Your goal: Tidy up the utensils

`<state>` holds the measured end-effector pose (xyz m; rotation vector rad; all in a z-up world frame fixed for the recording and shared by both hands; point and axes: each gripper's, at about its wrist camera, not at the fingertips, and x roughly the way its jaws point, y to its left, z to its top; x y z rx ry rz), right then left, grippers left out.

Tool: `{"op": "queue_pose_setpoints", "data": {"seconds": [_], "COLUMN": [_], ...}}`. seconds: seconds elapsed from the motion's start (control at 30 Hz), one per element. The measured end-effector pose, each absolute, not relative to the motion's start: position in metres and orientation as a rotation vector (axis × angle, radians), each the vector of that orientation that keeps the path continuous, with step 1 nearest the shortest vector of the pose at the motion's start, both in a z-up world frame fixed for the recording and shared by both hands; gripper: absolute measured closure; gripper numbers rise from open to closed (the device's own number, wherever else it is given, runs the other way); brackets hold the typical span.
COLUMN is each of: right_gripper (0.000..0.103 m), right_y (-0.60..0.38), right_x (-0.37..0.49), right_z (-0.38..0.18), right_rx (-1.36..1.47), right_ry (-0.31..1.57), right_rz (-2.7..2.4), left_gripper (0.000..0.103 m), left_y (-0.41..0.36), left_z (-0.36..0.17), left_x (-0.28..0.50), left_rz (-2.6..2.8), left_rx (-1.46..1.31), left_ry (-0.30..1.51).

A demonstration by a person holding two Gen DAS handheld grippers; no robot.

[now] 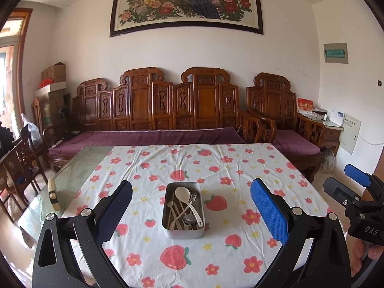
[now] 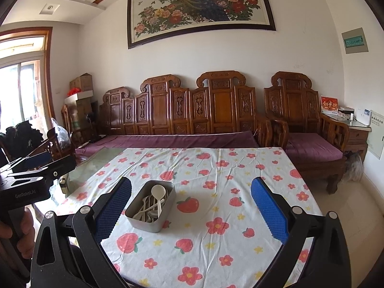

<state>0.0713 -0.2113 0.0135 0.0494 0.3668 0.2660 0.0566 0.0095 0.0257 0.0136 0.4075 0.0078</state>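
Both grippers spread wide, holding nothing: left gripper (image 1: 192,212), right gripper (image 2: 192,210), held back at the near edge of the worktop (image 1: 240,168). Metal tin (image 1: 183,232) sits mid-cloth with the utensils (image 1: 184,206) heaped inside, white spoon on top. I read it two ways: gathered already, or waiting to be sorted out. Tin lies within reach of either side. Readable: "DAS" on the right rig, "GenRobot.AI" on the left.
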Motion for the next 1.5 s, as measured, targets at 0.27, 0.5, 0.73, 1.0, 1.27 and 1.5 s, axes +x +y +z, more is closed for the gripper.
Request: {"op": "queue_pose_setpoints", "data": {"seconds": [0.27,0.5,0.73,1.0,1.27,1.5], "right_gripper": [0.003,0.003,0.003,0.003,0.003,0.003], "right_y": [-0.211,-0.2114,-0.2111,-0.2125,-0.212,-0.2121], "right_x": [0.0709,0.0715,0.0716,0.0719,0.0716,0.0716], "right_z": [0.0113,0.0101,0.0104,0.0095,0.0103,0.0103], "right_rx": [0.048,0.048,0.049,0.049,0.049,0.049], "right_ry": [0.368,0.369,0.369,0.37,0.369,0.369], "right_rz": [0.26,0.26,0.259,0.26,0.26,0.261], "left_gripper": [0.008,0.008,0.008,0.008,0.008,0.008], "left_y": [0.0082,0.0055,0.0043,0.0035,0.0024,0.0017], "left_z": [0.023,0.0224,0.0231,0.0229,0.0239,0.0245], "left_x": [0.0563,0.0554,0.0554,0.0552,0.0548,0.0538], "left_rz": [-0.002,-0.006,-0.009,-0.007,-0.008,-0.007], "left_rx": [0.017,0.023,0.023,0.024,0.025,0.027], "left_ry": [0.409,0.408,0.407,0.405,0.404,0.403]}}
